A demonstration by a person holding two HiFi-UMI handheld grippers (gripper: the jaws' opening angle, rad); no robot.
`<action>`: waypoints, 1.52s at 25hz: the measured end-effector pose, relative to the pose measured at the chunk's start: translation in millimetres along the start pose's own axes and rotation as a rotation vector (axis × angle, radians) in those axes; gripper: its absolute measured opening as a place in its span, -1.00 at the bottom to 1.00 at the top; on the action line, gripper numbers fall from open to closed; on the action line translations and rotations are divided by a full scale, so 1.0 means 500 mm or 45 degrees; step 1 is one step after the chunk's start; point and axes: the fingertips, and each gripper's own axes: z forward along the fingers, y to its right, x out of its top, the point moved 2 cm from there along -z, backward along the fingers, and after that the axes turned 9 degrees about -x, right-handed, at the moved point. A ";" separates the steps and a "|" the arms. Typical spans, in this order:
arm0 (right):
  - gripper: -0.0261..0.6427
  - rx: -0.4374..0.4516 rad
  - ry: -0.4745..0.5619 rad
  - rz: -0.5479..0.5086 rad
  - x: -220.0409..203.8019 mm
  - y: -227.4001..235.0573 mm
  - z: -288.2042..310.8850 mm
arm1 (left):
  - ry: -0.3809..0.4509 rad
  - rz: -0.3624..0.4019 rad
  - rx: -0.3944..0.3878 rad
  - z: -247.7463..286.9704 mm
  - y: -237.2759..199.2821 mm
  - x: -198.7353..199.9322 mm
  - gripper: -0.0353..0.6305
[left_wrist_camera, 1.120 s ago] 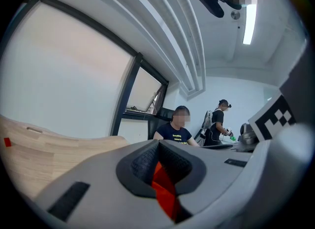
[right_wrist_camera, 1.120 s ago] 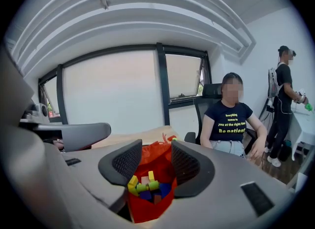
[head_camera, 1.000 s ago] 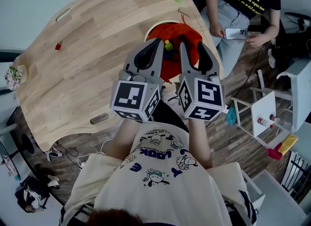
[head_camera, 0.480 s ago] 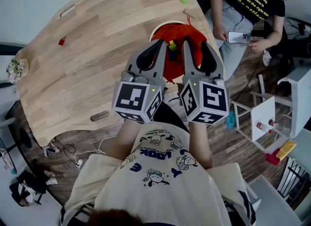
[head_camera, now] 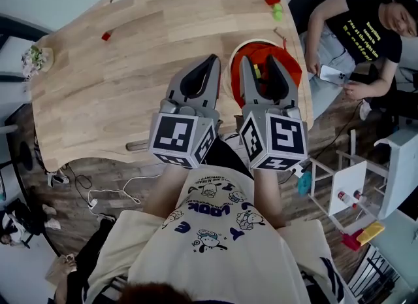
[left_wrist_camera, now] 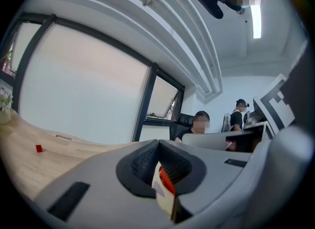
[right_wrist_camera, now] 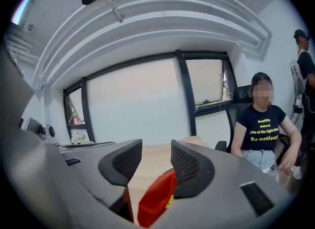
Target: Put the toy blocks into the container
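My left tongs (head_camera: 211,62) are pinched together and my right tongs (head_camera: 258,64) part-open, both empty. The container (head_camera: 292,74) holds some blocks (head_camera: 257,71); a red block (head_camera: 106,36) and a red-green pair (head_camera: 275,6) remain on the surface (head_camera: 130,87).

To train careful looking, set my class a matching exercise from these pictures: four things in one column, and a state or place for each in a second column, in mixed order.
Things:
1. left gripper
2. right gripper
3. container
4. green block

States or places:
A. beside a red block at the far right corner of the table
B. jaws apart, nothing between them
C. jaws together
D. below the right gripper, near the table's right edge

Pairs: 1-C, 2-B, 3-D, 4-A
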 end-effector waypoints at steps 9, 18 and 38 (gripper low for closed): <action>-0.32 0.267 -0.012 -0.043 -0.003 -0.166 0.030 | 0.071 -0.014 0.263 -0.126 -0.105 0.026 -0.80; -0.32 0.515 -0.043 -0.116 -0.021 -0.366 0.047 | 0.137 -0.042 0.492 -0.272 -0.212 0.044 -0.80; -0.32 0.618 -0.152 -0.239 -0.090 -0.671 0.153 | 0.164 -0.133 0.652 -0.453 -0.482 0.063 -0.80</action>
